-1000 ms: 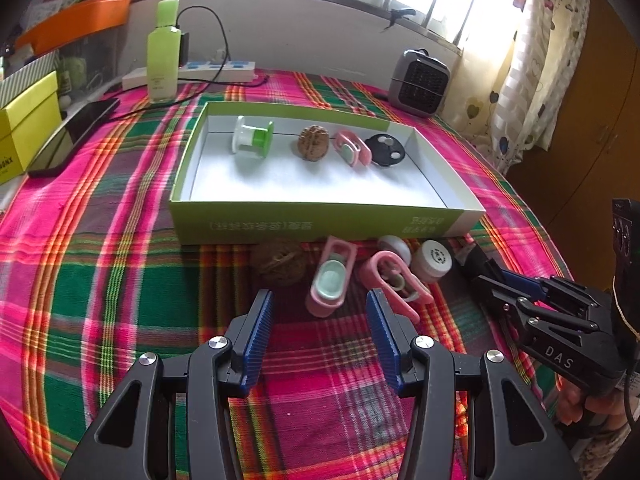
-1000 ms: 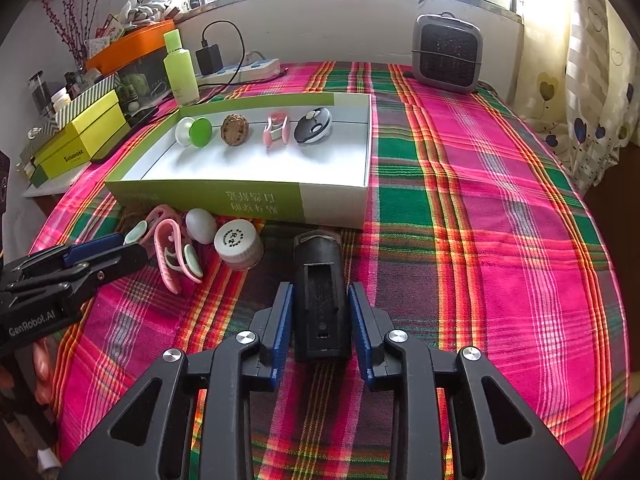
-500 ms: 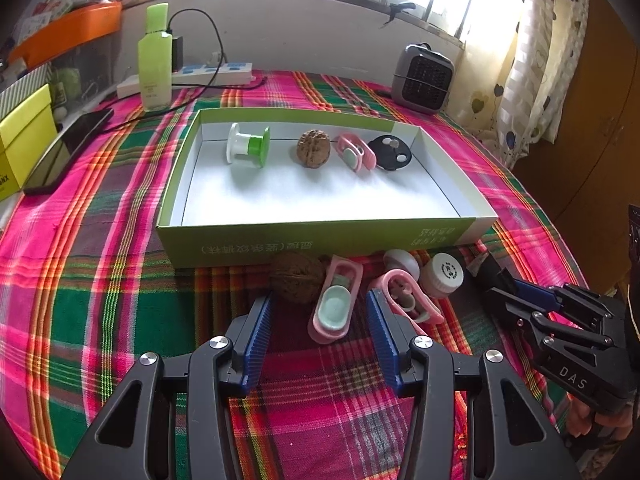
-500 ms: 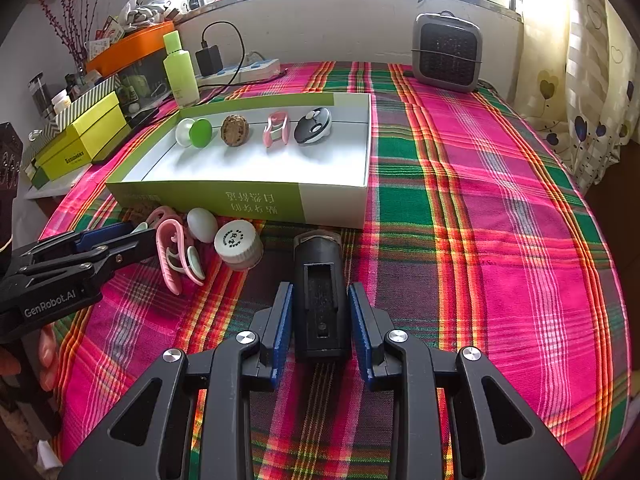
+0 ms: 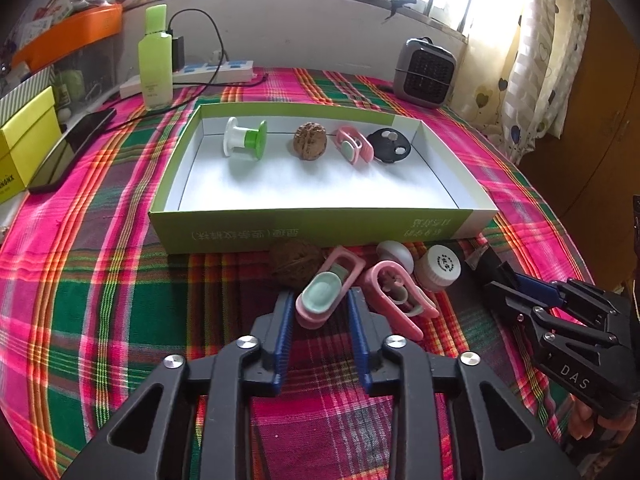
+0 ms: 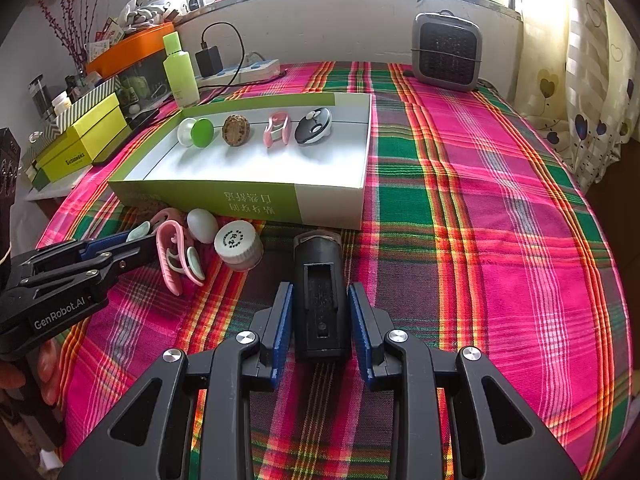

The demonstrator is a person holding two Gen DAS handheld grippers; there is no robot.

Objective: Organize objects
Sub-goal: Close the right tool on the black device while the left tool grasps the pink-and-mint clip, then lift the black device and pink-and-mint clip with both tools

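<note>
Table: a plaid cloth (image 5: 120, 280) in pink, green and red fills both views from edge to edge.
Box: a shallow green-and-white tray box (image 5: 312, 228) lies in the upper middle of the left wrist view, and left of centre in the right wrist view.
Box contents: along its far wall stand a white-and-green spool (image 5: 244, 140), a walnut (image 5: 310, 145), a pink clip (image 5: 354, 147) and a black round disc (image 5: 389, 146), in a row from left to right.
Heater: a small grey heater (image 6: 447, 55) stands at the upper right, near the window wall.
Bottle: a green bottle (image 5: 155, 60) stands upright at the upper left, beside a white power strip (image 5: 216, 72).
Right gripper: the right gripper (image 6: 321, 320) sits low in the centre of its own view; its blue pads press both sides of a black block (image 6: 320, 300) that lies on the cloth just in front of the box.
Left gripper: the left gripper (image 5: 320, 320) is at bottom centre of its view; its jaws are closing around the near end of a pink-and-mint clip (image 5: 326, 294), and the pads look to be touching it or nearly so.
Loose items: in front of the box lie a second walnut (image 5: 294, 262), a curved pink clip (image 5: 396, 300), a white egg-shaped piece (image 5: 396, 254) and a white cap (image 5: 438, 270), clustered close together.
</note>
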